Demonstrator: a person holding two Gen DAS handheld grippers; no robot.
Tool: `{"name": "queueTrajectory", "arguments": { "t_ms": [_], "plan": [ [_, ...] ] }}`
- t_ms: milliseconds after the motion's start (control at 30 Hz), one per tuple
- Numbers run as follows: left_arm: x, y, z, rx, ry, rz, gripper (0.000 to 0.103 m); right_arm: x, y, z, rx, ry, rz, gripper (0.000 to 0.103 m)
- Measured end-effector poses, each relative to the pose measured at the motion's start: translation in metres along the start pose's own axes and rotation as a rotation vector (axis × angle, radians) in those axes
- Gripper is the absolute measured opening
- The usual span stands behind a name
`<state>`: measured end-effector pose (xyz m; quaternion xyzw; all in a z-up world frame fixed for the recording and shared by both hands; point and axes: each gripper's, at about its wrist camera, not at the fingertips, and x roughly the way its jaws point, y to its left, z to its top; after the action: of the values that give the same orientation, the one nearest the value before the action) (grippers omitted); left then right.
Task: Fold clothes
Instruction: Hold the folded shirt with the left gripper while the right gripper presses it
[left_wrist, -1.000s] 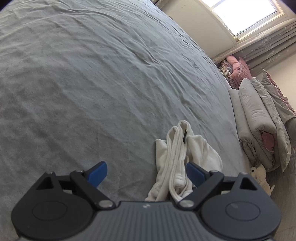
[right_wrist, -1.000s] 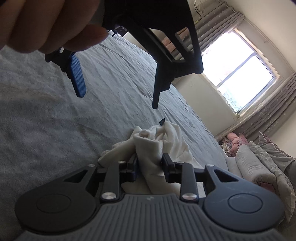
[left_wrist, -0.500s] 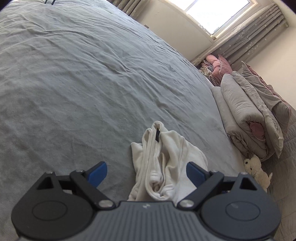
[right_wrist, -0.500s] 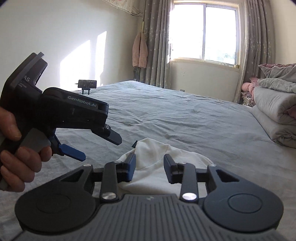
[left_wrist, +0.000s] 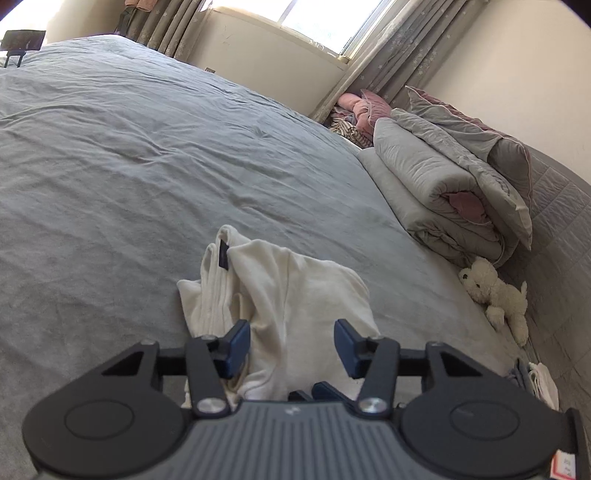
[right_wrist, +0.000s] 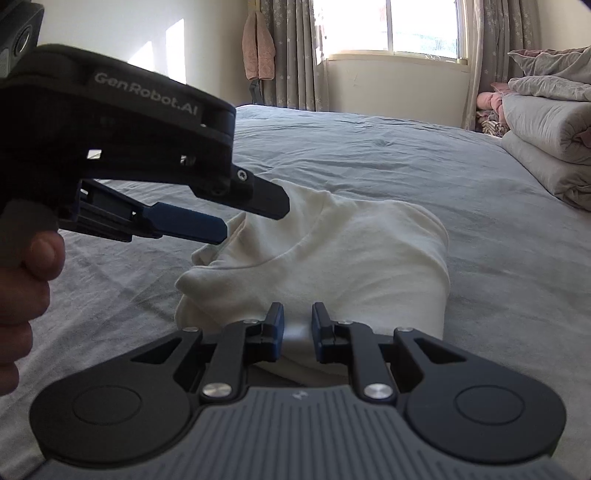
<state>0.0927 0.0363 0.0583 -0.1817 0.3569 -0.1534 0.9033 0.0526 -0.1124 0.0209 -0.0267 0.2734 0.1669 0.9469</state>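
Note:
A cream garment (left_wrist: 295, 288) lies bunched on the grey bed sheet (left_wrist: 147, 166); a dark label shows at its far end. My left gripper (left_wrist: 291, 347) hovers over its near end. Its jaws are closing with cloth between the blue pads (left_wrist: 236, 347), which stand clear of it. In the right wrist view the garment (right_wrist: 351, 251) rises like a tent towards my right gripper (right_wrist: 298, 332), whose jaws are still closing on a fold of it. The left gripper (right_wrist: 251, 218), held by a person's hand (right_wrist: 22, 277), reaches in from the left over the garment's left end.
Folded grey duvets (left_wrist: 443, 184) are stacked along the bed's right side, with a white plush toy (left_wrist: 495, 291) beside them and pink clothes (left_wrist: 362, 110) by the curtains. Small white items (left_wrist: 539, 380) lie at the near right. Wide grey sheet (right_wrist: 498, 258) surrounds the garment.
Both views have rolled towards level. The left jaws have narrowed from wide open around the garment. The right jaws have narrowed onto the fold. The garment now looks wider and drawn up.

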Motion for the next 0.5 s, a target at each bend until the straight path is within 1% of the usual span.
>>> {"name": "queueTrajectory", "arguments": {
  "t_ms": [67, 133, 167, 200, 233, 267, 333, 367, 433, 500],
  "plan": [
    [0.004, 0.000, -0.003, 0.030, 0.008, 0.033, 0.048, -0.002, -0.001, -0.004, 0.014, -0.011, 0.005, 0.018],
    [0.006, 0.002, -0.004, 0.043, 0.011, 0.052, 0.043, -0.006, -0.004, -0.004, 0.022, -0.015, 0.015, 0.018],
    [0.006, 0.005, -0.003, 0.034, 0.012, 0.057, 0.036, -0.008, -0.005, -0.003, 0.023, -0.012, 0.022, 0.018],
    [0.006, 0.009, -0.003, 0.026, 0.013, 0.070, 0.027, -0.009, -0.006, -0.001, 0.022, -0.006, 0.029, 0.018],
    [0.007, 0.013, -0.004, 0.016, 0.014, 0.081, 0.025, -0.012, -0.008, 0.001, 0.025, 0.001, 0.040, 0.018],
    [0.008, 0.017, -0.004, 0.002, 0.015, 0.082, 0.025, -0.017, -0.011, 0.005, 0.033, 0.003, 0.050, 0.017],
    [0.008, 0.019, -0.003, -0.011, 0.017, 0.082, 0.025, -0.030, -0.019, 0.012, 0.056, -0.022, 0.044, 0.018],
    [0.009, 0.019, -0.003, -0.017, 0.018, 0.083, 0.025, -0.033, -0.023, 0.012, 0.065, -0.028, 0.028, 0.018],
    [0.008, 0.016, -0.005, 0.002, 0.012, 0.092, 0.025, -0.038, -0.033, 0.013, 0.083, -0.034, -0.010, 0.019],
    [0.008, 0.012, -0.007, 0.028, 0.009, 0.100, 0.025, -0.030, -0.043, 0.005, 0.111, 0.019, -0.032, 0.014]
  ]
}}
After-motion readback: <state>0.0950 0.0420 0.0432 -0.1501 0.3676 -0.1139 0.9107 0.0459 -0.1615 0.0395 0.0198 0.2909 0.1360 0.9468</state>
